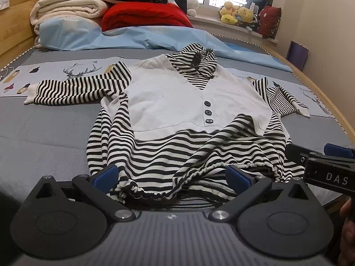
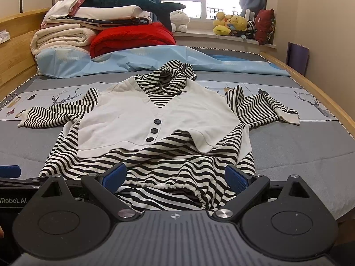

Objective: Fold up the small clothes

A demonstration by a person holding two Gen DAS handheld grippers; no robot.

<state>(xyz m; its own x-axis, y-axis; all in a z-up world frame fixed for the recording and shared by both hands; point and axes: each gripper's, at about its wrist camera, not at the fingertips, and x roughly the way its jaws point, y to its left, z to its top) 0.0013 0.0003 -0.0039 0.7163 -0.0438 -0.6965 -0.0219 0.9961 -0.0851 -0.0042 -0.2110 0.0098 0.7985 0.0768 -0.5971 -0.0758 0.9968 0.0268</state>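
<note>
Both grippers sit at the near hem; left gripper (image 1: 172, 175) and right gripper (image 2: 175, 176) each have jaws spread wide, gripping nothing; the striped hoodie (image 1: 190, 115) lies face-up on the bed (image 1: 51, 128), sleeves out; folded blankets (image 2: 66, 35) stacked behind.

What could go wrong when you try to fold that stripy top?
The gathered hem is already bunched and twisted, so a fold may come out crooked. Both the left gripper and right gripper are open near its drawstring, which could snag. The sleeves lie spread wide and may drag.
</note>
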